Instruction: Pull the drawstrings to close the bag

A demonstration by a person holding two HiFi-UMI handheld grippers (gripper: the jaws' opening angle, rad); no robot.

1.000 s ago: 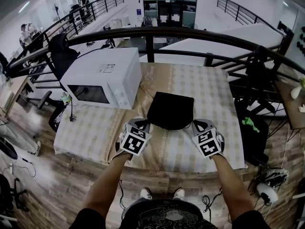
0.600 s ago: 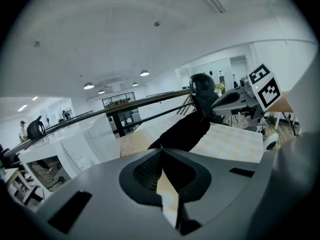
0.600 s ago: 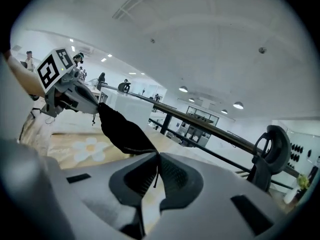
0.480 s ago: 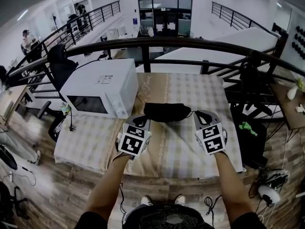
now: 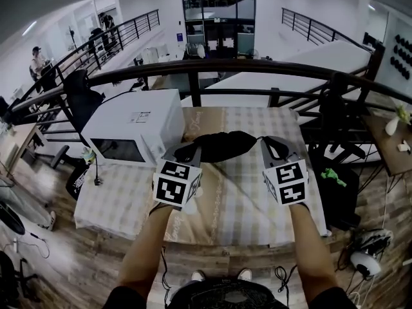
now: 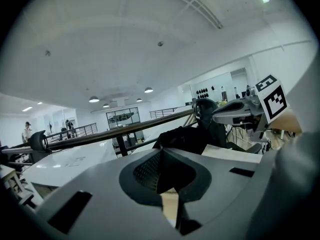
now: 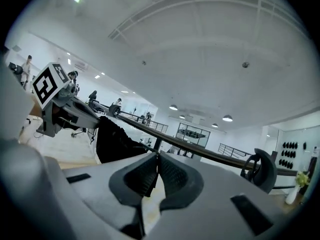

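A black drawstring bag (image 5: 219,145) hangs bunched up between my two grippers, lifted above the checked tablecloth (image 5: 238,198). At the bag's left end my left gripper (image 5: 185,152) is shut on a drawstring. At its right end my right gripper (image 5: 271,145) is shut on the other string, which runs taut to the bag. In the left gripper view the bag (image 6: 182,138) shows beyond the closed jaws (image 6: 160,170), with the right gripper (image 6: 240,111) past it. The right gripper view shows the bag (image 7: 112,141) hanging left of its closed jaws (image 7: 157,173).
A white microwave (image 5: 132,131) stands on the table's left part, close to the left gripper. A dark handrail (image 5: 225,66) curves behind the table. A black chair (image 5: 80,89) is at far left, a side table (image 5: 393,140) at right.
The bag lay flat on the table a second ago. Both grippers have risen and drawn apart, and the bag has gathered into a narrow bunch and lifted off the cloth.
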